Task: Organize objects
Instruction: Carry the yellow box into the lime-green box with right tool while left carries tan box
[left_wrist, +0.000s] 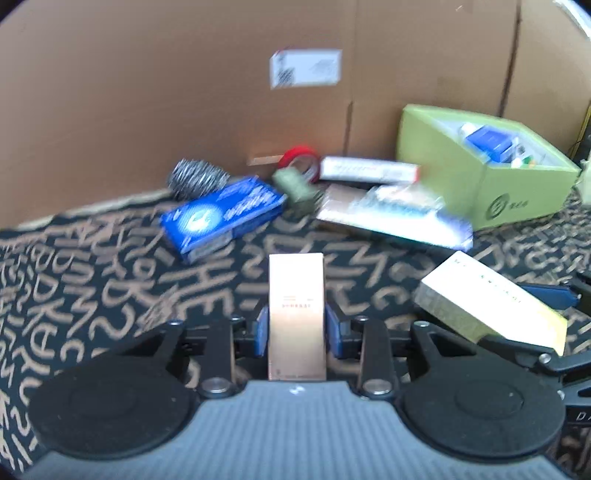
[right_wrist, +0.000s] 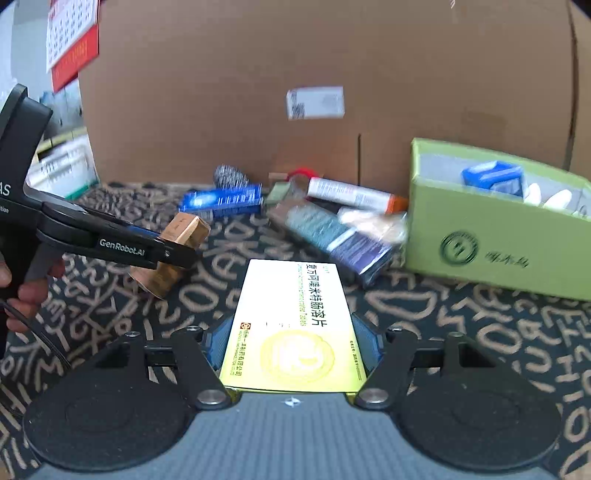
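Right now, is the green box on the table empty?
No, the green box already holds a blue carton and other small items.

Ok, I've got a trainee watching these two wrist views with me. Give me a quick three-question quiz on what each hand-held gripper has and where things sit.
1. True or false: the left hand-held gripper is shut on a copper-coloured box.
2. What does the right hand-held gripper hold? A) blue box B) yellow and white box C) steel scourer
3. Fill in: the open container on the right, with a blue box already inside, is the ____ box.

Key: 1 true; 2 B; 3 green.
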